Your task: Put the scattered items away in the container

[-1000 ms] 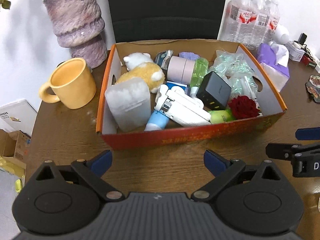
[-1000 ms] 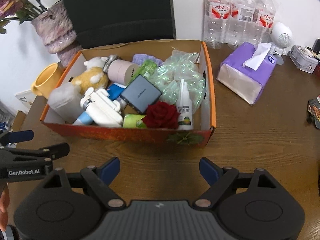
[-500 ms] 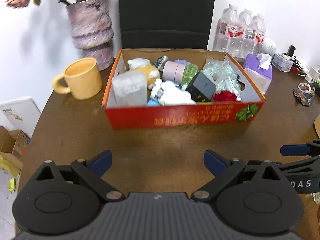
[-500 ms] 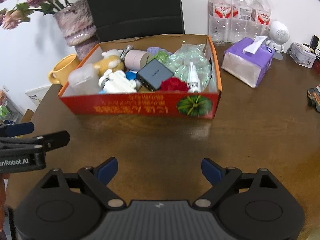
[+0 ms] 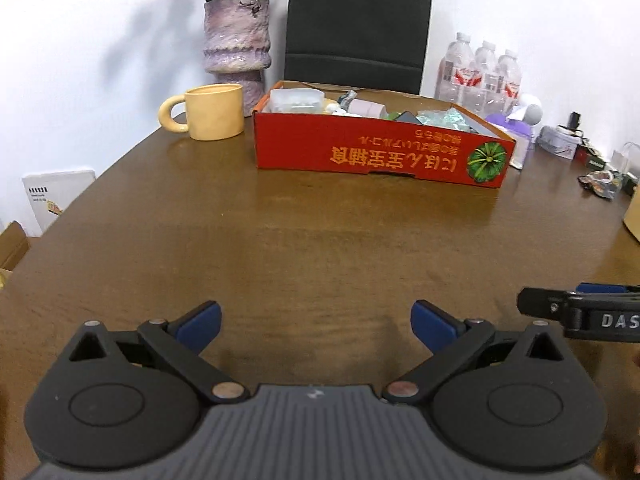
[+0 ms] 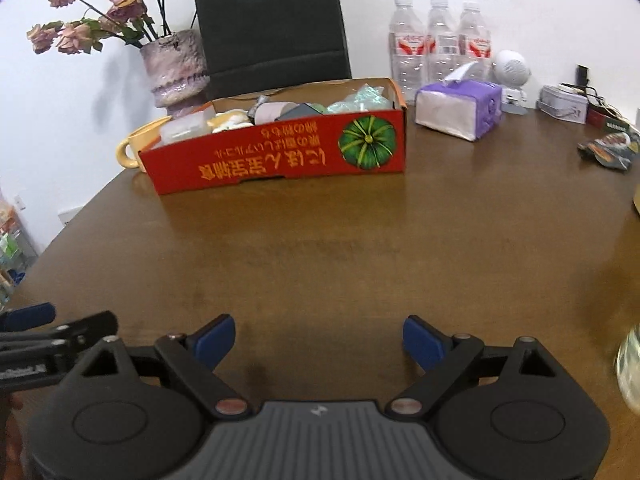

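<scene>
Left gripper [image 5: 316, 320]: fingers [image 5: 200, 320] spread wide, nothing between them, bare bench [image 5: 320, 240] below. Right gripper [image 6: 318, 334]: fingers [image 6: 422, 340] likewise wide and empty. Each gripper shows at the edge of the other's view, so I hold them side by side, low over the bench, on the near side of the red cardboard box [image 5: 380, 156].

Change over the last second: both cameras looked down into the box from close above; now both see it from the side and well apart, its printed front wall facing me. I have pulled both grippers back and down, away from the box. Box itself has not shifted relative to the yellow mug [image 5: 212, 110], which stands just left of it.

Judgement: no loose item lies on the bench between my fingers and the box. The retreat with empty fingers reads as the task at or near its end.

Box contents, seen over the rim only: a frosted plastic case [image 6: 186, 130] at the left end, a plush toy [image 6: 232, 120] beside it, a pale roll [image 6: 274, 112], a dark block [image 6: 300, 112], crinkled clear-green wrap [image 6: 360, 100] at the right end. Deeper items are hidden by the front wall.

Right of the box: purple tissue pack [image 6: 460, 110], apart from it. Behind that, three water bottles [image 6: 440, 48]. I take these as not part of the tidy.
</scene>
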### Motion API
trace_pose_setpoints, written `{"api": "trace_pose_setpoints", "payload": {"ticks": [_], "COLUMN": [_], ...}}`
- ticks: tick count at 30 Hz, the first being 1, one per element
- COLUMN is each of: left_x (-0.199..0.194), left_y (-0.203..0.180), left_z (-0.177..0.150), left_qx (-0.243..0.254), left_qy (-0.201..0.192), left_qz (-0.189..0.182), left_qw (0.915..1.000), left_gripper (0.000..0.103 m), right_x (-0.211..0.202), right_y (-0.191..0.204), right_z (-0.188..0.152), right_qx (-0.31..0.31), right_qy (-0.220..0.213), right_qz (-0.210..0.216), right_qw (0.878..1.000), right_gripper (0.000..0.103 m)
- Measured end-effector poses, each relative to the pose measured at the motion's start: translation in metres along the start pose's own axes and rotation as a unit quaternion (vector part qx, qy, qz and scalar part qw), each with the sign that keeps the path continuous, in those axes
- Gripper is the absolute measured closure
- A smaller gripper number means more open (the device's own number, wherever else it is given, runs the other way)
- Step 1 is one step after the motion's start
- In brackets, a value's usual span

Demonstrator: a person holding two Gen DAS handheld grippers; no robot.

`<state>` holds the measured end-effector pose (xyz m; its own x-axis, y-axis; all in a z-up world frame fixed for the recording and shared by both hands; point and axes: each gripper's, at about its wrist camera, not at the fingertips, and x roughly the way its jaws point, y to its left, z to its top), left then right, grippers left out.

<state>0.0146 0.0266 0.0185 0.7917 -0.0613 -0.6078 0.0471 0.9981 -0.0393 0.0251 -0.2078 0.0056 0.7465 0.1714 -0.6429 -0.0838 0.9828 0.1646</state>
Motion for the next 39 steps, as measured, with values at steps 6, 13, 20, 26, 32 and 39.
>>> {"api": "trace_pose_setpoints", "payload": {"ticks": [6,13,20,26,32,39], "left_x": [-0.001,0.008,0.01,0.01,0.01,0.01], "left_y": [-0.009,-0.014,-0.015,-0.016,-0.016,-0.018], "left_z": [-0.009,-0.012,-0.014,-0.014,-0.014,-0.015], "left_qx": [0.02,0.03,0.03,0.029,0.029,0.028], "left_qy": [-0.02,0.018,0.023,0.023,0.023,0.023], "left_qz": [0.008,0.006,0.006,0.008,0.009,0.01], "left_qw": [0.9996,0.9994,0.9993,0.9993,0.9993,0.9993], "left_gripper": [0.0,0.0,0.0,0.0,0.0,0.0], "right_x": [-0.003,0.0,-0.003,-0.002,-0.002,-0.003], "right_y": [0.009,0.018,0.018,0.02,0.02,0.021], "right_z": [-0.014,-0.018,-0.021,-0.021,-0.021,-0.022], "right_qx": [-0.029,-0.053,-0.053,-0.05,-0.05,-0.05], "right_qy": [-0.019,-0.007,-0.008,-0.008,-0.008,-0.008], "right_qz": [-0.017,-0.048,-0.049,-0.055,-0.057,-0.057], "right_qw": [0.999,0.997,0.997,0.997,0.997,0.997], "right_gripper": [0.002,0.0,0.0,0.0,0.0,0.0]}}
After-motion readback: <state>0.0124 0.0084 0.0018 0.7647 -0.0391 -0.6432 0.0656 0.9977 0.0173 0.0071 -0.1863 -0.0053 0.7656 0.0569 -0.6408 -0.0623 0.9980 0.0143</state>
